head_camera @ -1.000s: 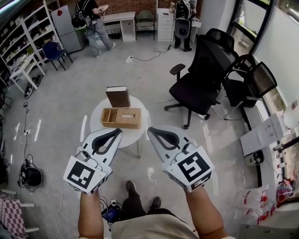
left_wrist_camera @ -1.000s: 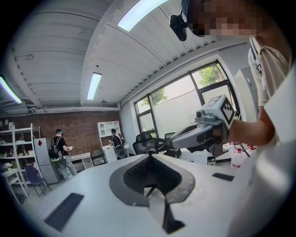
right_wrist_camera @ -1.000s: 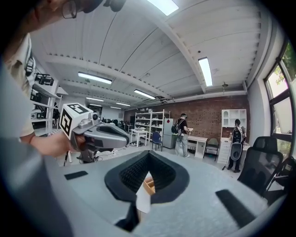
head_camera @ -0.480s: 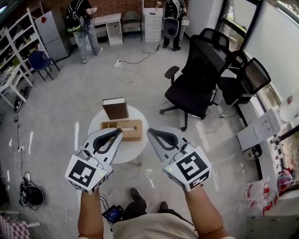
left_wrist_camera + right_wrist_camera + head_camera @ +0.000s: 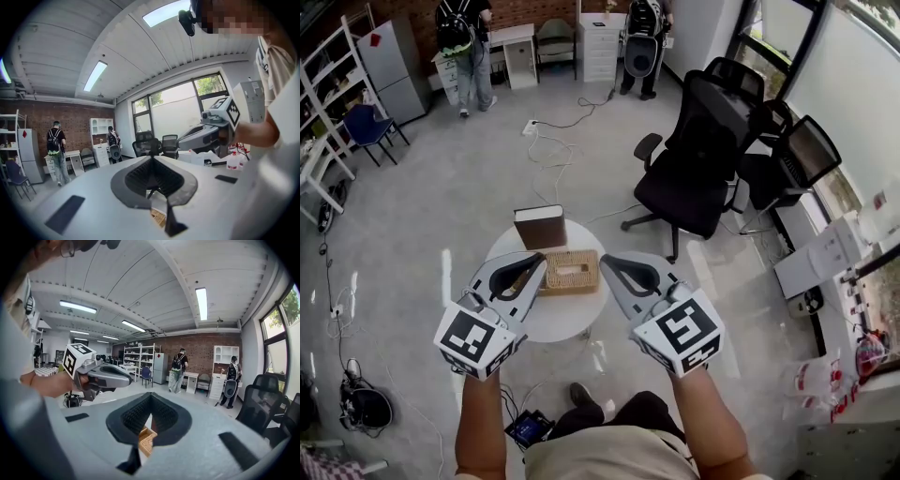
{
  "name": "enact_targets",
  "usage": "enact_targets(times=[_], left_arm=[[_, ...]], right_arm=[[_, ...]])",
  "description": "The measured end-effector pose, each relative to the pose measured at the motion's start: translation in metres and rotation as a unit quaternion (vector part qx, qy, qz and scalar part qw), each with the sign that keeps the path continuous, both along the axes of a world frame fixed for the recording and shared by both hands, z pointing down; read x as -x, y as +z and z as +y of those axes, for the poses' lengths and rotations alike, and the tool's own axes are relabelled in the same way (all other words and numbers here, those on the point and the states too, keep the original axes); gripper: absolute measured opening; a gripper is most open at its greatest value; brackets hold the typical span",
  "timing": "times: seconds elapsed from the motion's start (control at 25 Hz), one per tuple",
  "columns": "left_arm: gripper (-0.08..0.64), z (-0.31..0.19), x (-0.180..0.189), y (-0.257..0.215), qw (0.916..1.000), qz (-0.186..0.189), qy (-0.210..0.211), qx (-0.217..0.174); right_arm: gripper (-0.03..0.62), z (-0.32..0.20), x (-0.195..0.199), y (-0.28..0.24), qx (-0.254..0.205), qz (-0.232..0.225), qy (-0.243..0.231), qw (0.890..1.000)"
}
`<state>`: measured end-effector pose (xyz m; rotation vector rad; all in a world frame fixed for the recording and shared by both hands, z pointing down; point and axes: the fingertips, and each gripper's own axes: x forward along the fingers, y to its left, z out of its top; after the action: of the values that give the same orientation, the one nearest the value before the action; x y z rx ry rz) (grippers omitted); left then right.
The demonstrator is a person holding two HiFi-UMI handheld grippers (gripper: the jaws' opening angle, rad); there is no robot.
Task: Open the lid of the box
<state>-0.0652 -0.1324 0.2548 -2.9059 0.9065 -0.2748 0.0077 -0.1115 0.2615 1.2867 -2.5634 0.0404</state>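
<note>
A woven wicker box (image 5: 573,272) lies on a small round white table (image 5: 546,314), with a brown book-shaped box (image 5: 539,226) standing upright just behind it. My left gripper (image 5: 541,261) is shut and empty, its tip over the wicker box's left end. My right gripper (image 5: 606,262) is also shut and empty, its tip just off the box's right end. In the left gripper view the shut left gripper (image 5: 151,158) shows a bit of wicker (image 5: 158,217) below it. In the right gripper view the wicker box (image 5: 146,439) lies under the shut right gripper (image 5: 151,394).
A black office chair (image 5: 698,159) stands right of the table, with more chairs and a monitor (image 5: 811,155) beyond. Cables (image 5: 551,142) trail over the grey floor. Two people (image 5: 464,42) stand at desks by the far brick wall. Shelves line the left.
Both grippers have come forward together towards the table; their tips, earlier short of the wicker box, now reach its two ends. Both stayed shut.
</note>
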Motion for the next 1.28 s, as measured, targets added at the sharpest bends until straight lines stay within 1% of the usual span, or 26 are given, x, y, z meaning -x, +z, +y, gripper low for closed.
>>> enact_targets(times=[0.2, 0.4, 0.72, 0.92, 1.28], left_arm=[[0.014, -0.020, 0.006, 0.016, 0.9999, 0.000, -0.001, 0.012], [0.014, -0.044, 0.002, 0.034, 0.9997, -0.004, -0.008, 0.022], [0.014, -0.093, 0.008, 0.066, 0.9979, -0.008, -0.039, 0.051], [0.014, -0.125, 0.013, 0.100, 0.9946, -0.010, -0.062, 0.083], [0.014, -0.171, 0.016, 0.173, 0.9875, -0.020, -0.079, 0.135]], right_arm=[[-0.008, -0.022, 0.005, 0.009, 0.004, -0.001, -0.002, 1.000], [-0.008, -0.048, -0.006, 0.025, 0.015, 0.000, -0.009, 1.000], [-0.008, -0.100, -0.010, 0.047, 0.033, -0.005, -0.039, 0.999], [-0.008, -0.135, -0.011, 0.077, 0.056, -0.006, -0.052, 0.997], [-0.008, -0.184, -0.017, 0.142, 0.106, -0.006, -0.061, 0.992]])
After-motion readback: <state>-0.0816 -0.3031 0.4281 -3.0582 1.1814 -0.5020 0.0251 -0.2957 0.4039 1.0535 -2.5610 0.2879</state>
